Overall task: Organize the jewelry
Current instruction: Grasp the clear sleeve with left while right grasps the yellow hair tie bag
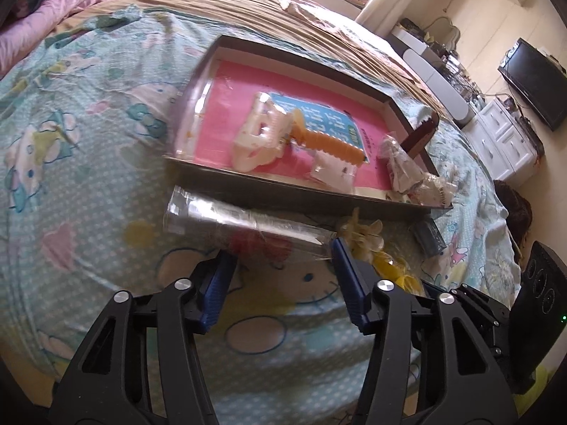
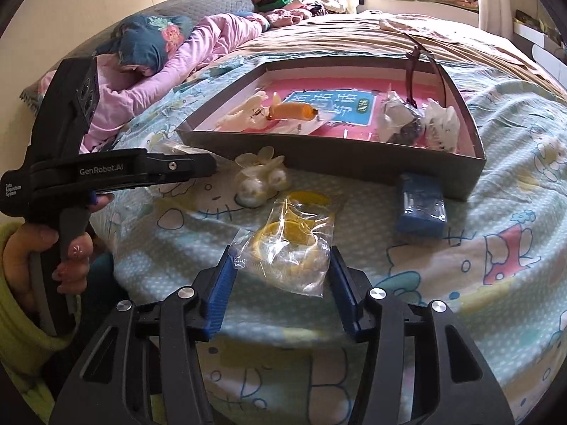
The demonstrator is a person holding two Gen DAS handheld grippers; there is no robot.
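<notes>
One "GenRobot.AI" mark, left gripper [image 2: 198, 166]

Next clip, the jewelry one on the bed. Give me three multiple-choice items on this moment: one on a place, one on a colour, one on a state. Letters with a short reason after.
1. Where does the small blue rectangular box lie?
A. inside the tray
B. on the bedsheet, just outside the tray's near wall
C. on the pillow

2. What colour is the lining of the shallow grey cardboard tray?
A. pink
B. green
C. black

3. What is between the fingers of the right gripper?
A. nothing
B. a clear plastic bag holding yellow rings
C. the blue box

Key:
1 B: the box rests on the cartoon-print bedsheet, in front of the tray wall.
2 A: pink shows under the white and orange hair clips.
3 B: the bag sits between the blue pads, its edges meeting both of them.
</notes>
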